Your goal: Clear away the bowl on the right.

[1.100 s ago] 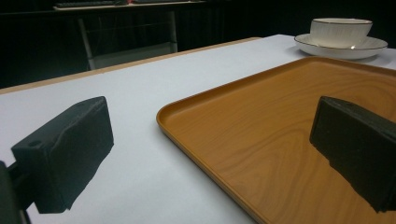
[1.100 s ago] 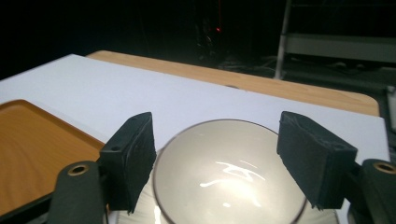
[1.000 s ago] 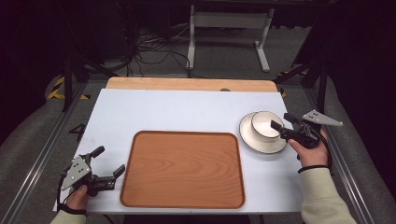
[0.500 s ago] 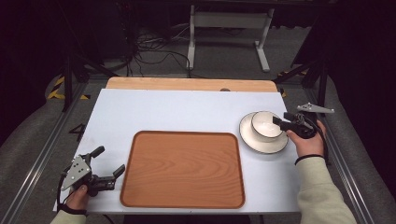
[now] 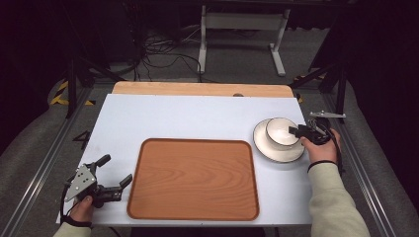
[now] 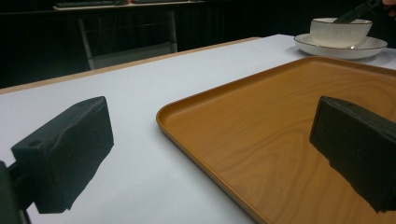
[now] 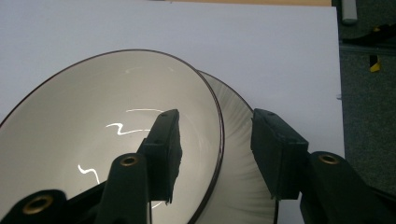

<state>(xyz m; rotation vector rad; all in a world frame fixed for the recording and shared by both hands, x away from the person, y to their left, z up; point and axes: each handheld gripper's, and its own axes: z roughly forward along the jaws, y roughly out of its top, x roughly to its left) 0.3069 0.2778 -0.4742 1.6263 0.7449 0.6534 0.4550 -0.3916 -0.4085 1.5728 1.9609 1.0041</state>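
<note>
Right gripper view: right gripper point(image 7: 215, 154) jaws straddle white bowl point(image 7: 107, 135) rim, just been closing, gap left, no pinch yet. Bowl sits on saucer point(image 5: 279, 150) right of wooden tray point(image 5: 195, 178). Left gripper point(image 5: 114, 173) spread, empty.

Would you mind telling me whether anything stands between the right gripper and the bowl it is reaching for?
Nothing visible does. The right gripper already straddles the rim of the bowl, one jaw inside, one outside over the saucer; its jaws have just been closing, with a gap left at the rim.

white bowl point(image 5: 280, 132), dark rim, wood-grain tray point(image 5: 195, 177)
</note>
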